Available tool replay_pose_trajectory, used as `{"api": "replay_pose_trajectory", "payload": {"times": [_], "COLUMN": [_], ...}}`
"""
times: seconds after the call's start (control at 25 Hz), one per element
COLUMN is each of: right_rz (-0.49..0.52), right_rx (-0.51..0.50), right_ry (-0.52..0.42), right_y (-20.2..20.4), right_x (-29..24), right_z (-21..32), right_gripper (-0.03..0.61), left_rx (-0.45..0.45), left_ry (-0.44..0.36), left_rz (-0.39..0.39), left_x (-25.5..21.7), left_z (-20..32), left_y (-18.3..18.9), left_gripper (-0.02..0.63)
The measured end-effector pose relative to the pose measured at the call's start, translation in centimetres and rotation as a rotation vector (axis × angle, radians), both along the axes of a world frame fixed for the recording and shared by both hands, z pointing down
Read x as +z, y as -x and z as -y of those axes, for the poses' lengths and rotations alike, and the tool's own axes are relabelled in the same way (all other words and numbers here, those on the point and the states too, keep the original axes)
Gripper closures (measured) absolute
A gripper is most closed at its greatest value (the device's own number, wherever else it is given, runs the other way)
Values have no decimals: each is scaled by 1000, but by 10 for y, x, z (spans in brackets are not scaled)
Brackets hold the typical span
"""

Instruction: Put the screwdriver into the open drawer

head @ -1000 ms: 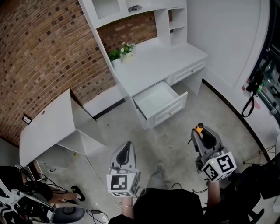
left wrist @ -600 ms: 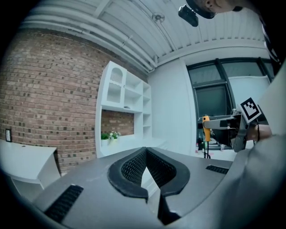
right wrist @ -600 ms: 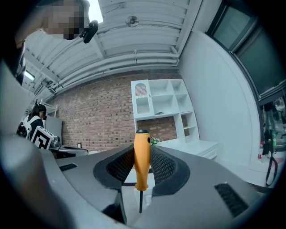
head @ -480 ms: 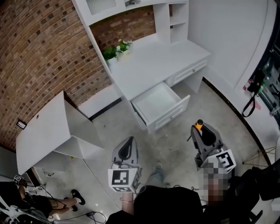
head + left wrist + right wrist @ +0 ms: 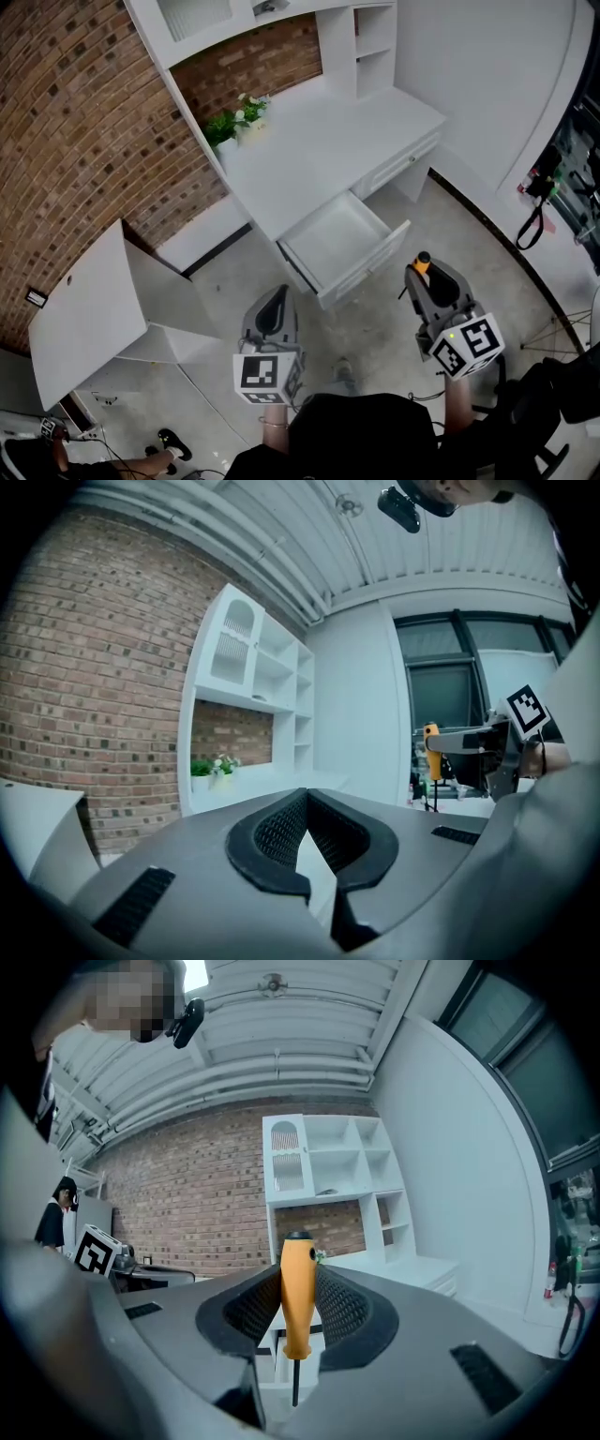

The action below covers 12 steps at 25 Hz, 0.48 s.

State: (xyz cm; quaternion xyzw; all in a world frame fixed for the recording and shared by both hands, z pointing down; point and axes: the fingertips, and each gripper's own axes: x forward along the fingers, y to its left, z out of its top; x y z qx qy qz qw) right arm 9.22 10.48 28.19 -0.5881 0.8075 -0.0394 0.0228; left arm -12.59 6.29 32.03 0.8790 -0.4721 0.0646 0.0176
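Note:
My right gripper (image 5: pixel 425 278) is shut on an orange-handled screwdriver (image 5: pixel 424 263), which stands upright between the pads with its dark shaft pointing down (image 5: pixel 298 1297). The left gripper view also catches the screwdriver (image 5: pixel 431 761) off to the right. The white drawer (image 5: pixel 337 234) stands pulled out of the desk (image 5: pixel 319 141), empty, ahead of both grippers and a little left of the right one. My left gripper (image 5: pixel 275 305) is held level beside it; its jaws meet at the tips with nothing between them (image 5: pixel 305 799).
A potted plant (image 5: pixel 234 117) sits at the desk's back left, under white shelves (image 5: pixel 366 37). A tilted white panel table (image 5: pixel 84 309) leans by the brick wall at left. Cables and dark equipment (image 5: pixel 553 178) hang at the right wall. Grey floor lies between me and the drawer.
Both grippers have moved forward toward the desk, and the open drawer now lies closer to them. The right gripper's hold on the screwdriver is unchanged.

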Motion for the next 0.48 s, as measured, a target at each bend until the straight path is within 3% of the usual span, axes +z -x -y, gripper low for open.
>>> {"api": "replay_pose_trajectory", "payload": {"times": [0.48], "right_rz": [3], "right_rx": [10], "right_ry": [22], "right_y": [6], "right_x": [13], "right_z": [62], "right_gripper": [465], "left_rx": [38], "left_ry": [37], "left_rz": [-28], "left_x": [18], "left_z": [61], "left_y": [-8], "left_gripper": [604]}}
